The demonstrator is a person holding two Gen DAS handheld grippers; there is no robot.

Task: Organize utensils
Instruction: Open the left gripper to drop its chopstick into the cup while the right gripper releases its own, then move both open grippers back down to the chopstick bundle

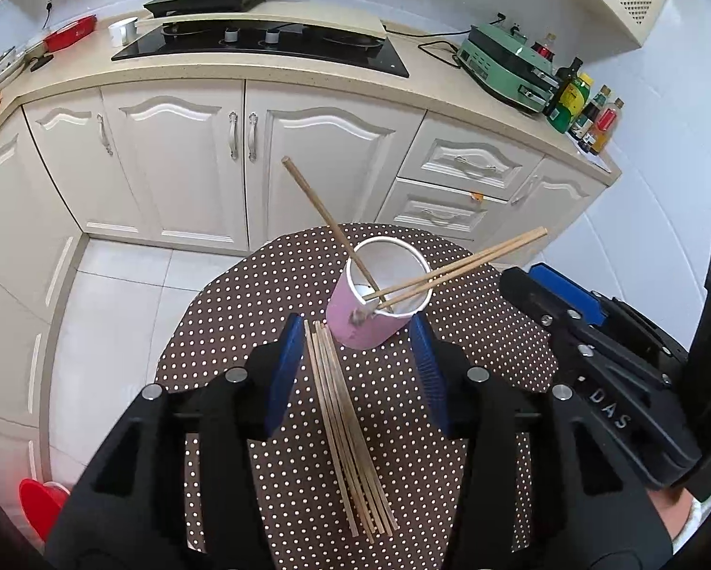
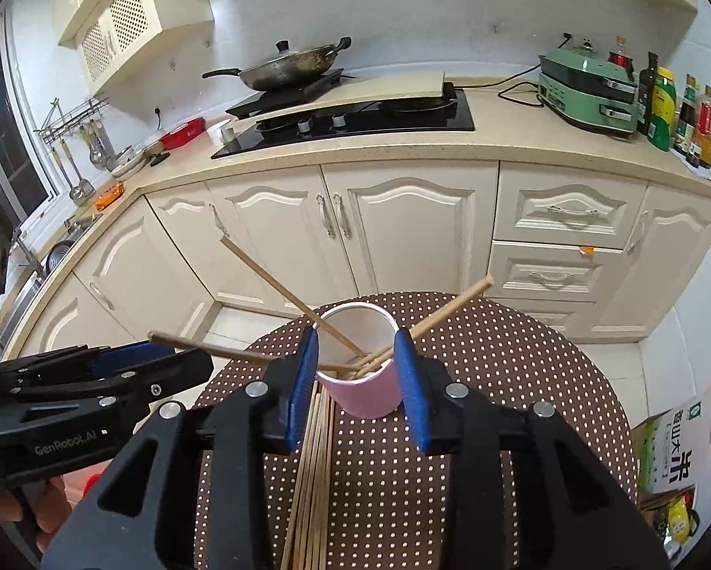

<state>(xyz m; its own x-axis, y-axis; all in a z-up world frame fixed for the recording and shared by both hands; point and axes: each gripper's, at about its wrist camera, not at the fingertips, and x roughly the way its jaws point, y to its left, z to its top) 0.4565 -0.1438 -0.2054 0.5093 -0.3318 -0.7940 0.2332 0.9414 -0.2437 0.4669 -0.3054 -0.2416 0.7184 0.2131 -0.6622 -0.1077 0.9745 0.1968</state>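
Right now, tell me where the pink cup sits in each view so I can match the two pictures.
Left wrist view: the pink cup is at centre, just beyond the tips of the tongs, nearer the right one.
Right wrist view: the pink cup is at centre, seen between the tips of the tongs.
Shared landmark: the loose chopsticks lying on the dotted tablecloth, left of the cup.

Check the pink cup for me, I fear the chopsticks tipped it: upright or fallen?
Upright. The pink cup stands on the dotted tablecloth with its open rim up; chopsticks lean inside it.
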